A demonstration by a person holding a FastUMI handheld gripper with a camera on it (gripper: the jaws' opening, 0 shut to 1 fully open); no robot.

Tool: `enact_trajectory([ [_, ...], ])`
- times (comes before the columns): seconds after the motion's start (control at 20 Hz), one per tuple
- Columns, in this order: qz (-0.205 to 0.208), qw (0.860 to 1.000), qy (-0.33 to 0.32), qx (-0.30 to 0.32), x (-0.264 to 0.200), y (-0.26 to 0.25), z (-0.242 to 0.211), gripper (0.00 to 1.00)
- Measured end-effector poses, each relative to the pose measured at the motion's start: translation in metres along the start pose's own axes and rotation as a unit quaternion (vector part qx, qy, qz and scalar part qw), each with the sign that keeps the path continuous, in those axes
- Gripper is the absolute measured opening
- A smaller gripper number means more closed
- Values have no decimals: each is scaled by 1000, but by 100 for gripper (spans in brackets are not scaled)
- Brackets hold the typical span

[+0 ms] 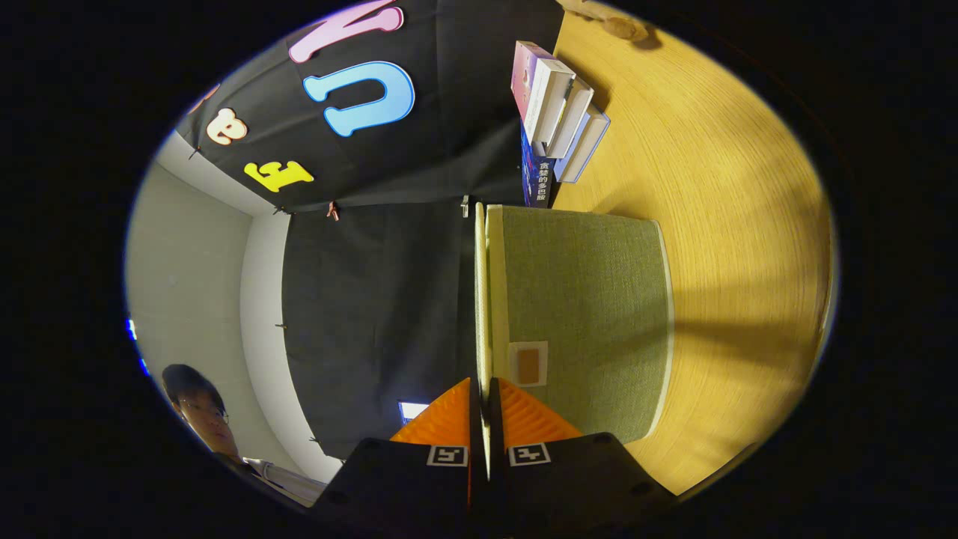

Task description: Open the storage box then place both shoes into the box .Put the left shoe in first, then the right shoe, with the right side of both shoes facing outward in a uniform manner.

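Note:
The view is rolled sideways, so the wooden table (pixel 733 224) stands at the right. A green fabric storage box (pixel 584 314) with a small label patch (pixel 528 364) sits on it. The box's thin cream lid (pixel 481 284) runs edge-on straight ahead of the fingers, close against the box's pale rim (pixel 495 284). My gripper (pixel 483 385) is shut on the near edge of this lid, one finger on each face. The inside of the box is hidden.
A stack of books (pixel 557 112) stands on the table just beyond the box. A small brownish object (pixel 625 28) lies at the table's far end. A person (pixel 198 412) stands off to the side, by the pale wall (pixel 187 284).

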State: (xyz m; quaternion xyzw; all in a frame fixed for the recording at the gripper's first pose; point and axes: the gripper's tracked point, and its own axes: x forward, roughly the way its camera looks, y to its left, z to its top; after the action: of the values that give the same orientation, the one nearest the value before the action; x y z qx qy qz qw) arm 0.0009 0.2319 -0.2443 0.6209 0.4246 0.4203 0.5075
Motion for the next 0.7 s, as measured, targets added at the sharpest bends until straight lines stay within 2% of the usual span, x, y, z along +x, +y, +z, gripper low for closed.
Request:
enact_trajectory([
  [0.15, 17, 1000, -16, -4, 3, 32, -1, 5],
  [0.35, 18, 999, -32, -37, 21, 72, -3, 5],
  [0.7, 18, 994, -18, -103, 91, 141, -21, 5],
])
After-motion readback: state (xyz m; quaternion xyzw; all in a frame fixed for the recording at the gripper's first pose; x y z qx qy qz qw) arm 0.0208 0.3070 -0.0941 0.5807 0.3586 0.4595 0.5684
